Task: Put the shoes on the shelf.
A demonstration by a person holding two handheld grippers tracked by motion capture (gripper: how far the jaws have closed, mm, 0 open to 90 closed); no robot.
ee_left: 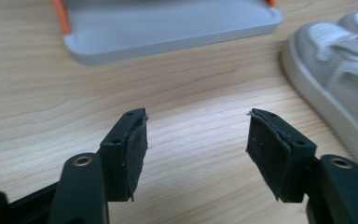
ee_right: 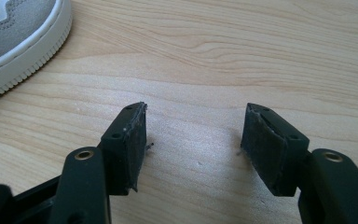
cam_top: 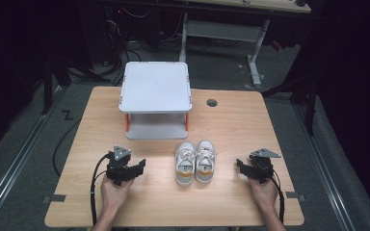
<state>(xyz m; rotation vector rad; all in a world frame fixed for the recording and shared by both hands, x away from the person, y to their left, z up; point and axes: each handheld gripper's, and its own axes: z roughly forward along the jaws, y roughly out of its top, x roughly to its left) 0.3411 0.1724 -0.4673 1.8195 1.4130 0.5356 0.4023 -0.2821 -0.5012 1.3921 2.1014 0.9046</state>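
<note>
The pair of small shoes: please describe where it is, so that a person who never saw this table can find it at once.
On the wooden table, find the grey two-level shelf with orange posts at the far side. Just in front of its right corner stands the pair of small shoes, side by side between the left gripper and right gripper. They are grey-white with orange heels.

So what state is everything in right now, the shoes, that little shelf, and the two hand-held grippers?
Pair of shoes: upright, side by side, untouched on the table.
Grey shelf: standing behind the shoes, top and lower level both bare.
Left hand-held gripper: jaws open, nothing between them.
Right hand-held gripper: jaws open, nothing between them.
</note>
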